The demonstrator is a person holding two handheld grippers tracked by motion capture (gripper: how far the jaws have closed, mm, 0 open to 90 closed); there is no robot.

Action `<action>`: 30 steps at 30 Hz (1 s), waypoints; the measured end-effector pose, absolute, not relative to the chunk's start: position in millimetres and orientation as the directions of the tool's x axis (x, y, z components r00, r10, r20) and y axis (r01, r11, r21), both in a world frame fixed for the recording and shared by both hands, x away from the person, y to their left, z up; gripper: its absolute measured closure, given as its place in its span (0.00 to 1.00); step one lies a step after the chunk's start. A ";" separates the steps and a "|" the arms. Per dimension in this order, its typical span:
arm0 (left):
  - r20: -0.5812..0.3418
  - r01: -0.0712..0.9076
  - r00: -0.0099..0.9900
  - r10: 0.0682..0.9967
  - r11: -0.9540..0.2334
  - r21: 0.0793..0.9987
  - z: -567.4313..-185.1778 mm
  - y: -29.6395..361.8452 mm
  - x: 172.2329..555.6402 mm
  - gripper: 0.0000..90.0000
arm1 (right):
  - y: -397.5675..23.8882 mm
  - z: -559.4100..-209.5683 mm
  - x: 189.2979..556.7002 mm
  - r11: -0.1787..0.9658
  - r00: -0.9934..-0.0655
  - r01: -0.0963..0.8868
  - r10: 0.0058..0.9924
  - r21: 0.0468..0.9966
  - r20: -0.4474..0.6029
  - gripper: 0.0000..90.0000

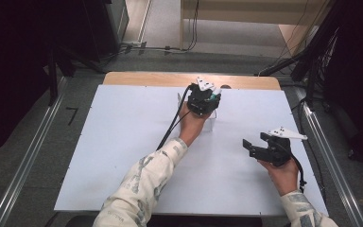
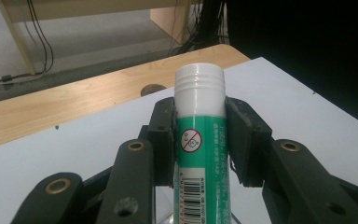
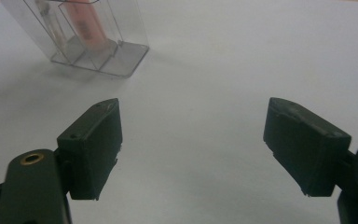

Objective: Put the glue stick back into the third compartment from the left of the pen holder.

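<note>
1. The left gripper (image 2: 199, 140) has its jaws pressed on both sides of a green-and-white glue stick (image 2: 200, 154), gripping it on the green label just below the ribbed white cap.
2. The stick stands between the two pads with its long axis running straight up from the jaws — white cap end farthest from the gripper body, barcode end nearest.
3. Ahead of these jaws the white table sheet (image 2: 284, 98) ends and a strip of bare wood (image 2: 74, 102) runs to the table's far edge; the sheet's right edge lies off to the jaws' right.
4. In the high view the left gripper (image 1: 207, 99) sits near the far edge, above a clear plastic organizer (image 1: 209, 124).
5. The right gripper (image 3: 193, 144) holds nothing — its jaws stand wide apart over bare sheet.
6. Ahead and to the left of the right jaws stands the clear organizer (image 3: 98, 51), well apart, with open sheet between.
</note>
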State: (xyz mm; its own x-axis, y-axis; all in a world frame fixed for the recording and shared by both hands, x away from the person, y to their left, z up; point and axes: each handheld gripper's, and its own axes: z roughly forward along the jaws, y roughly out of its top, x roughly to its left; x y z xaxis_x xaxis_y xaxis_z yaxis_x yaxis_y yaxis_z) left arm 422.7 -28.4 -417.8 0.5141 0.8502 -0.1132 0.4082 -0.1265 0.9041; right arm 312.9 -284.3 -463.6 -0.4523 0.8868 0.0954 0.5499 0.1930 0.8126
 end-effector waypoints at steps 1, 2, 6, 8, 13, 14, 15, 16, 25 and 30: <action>-0.115 0.408 0.513 0.850 -0.124 0.904 -417.5 -28.8 422.8 0.73 | -284.4 -463.7 312.9 0.193 -0.452 0.551 0.887 0.812 0.096 0.20; -0.116 0.408 0.515 0.849 -0.124 0.905 -417.2 -29.3 422.7 0.73 | -284.4 -463.7 312.9 0.193 -0.453 0.551 0.887 0.812 0.096 0.20; -0.112 0.407 0.516 0.849 -0.128 0.904 -417.1 -30.3 421.9 0.73 | -284.4 -463.6 312.8 0.192 -0.451 0.551 0.887 0.812 0.096 0.20; -0.111 0.407 0.516 0.849 -0.129 0.904 -417.1 -30.6 421.7 0.73 | -284.4 -463.7 312.8 0.194 -0.453 0.551 0.886 0.812 0.096 0.20; -0.109 0.401 0.520 0.848 -0.130 0.907 -416.4 -31.3 420.6 0.73 | -284.4 -463.8 312.9 0.194 -0.453 0.551 0.887 0.812 0.096 0.20; -0.108 0.403 0.519 0.848 -0.131 0.906 -416.4 -31.4 420.5 0.73 | -284.4 -463.8 312.9 0.194 -0.453 0.551 0.886 0.812 0.096 0.20; -0.107 0.403 0.519 0.848 -0.133 0.906 -416.5 -31.4 420.4 0.73 | -284.3 -463.8 312.9 0.194 -0.453 0.551 0.886 0.812 0.095 0.20; -0.106 0.404 0.519 0.848 -0.133 0.905 -416.5 -31.3 420.4 0.73 | -284.3 -463.9 312.9 0.194 -0.454 0.550 0.886 0.812 0.095 0.20; -0.102 0.397 0.516 0.851 -0.133 0.908 -416.3 -30.8 420.8 0.73 | -284.1 -464.0 312.9 0.195 -0.455 0.549 0.885 0.813 0.095 0.20; -0.100 0.396 0.516 0.851 -0.134 0.908 -416.3 -30.9 420.8 0.73 | -284.1 -464.0 313.0 0.196 -0.456 0.550 0.885 0.812 0.095 0.20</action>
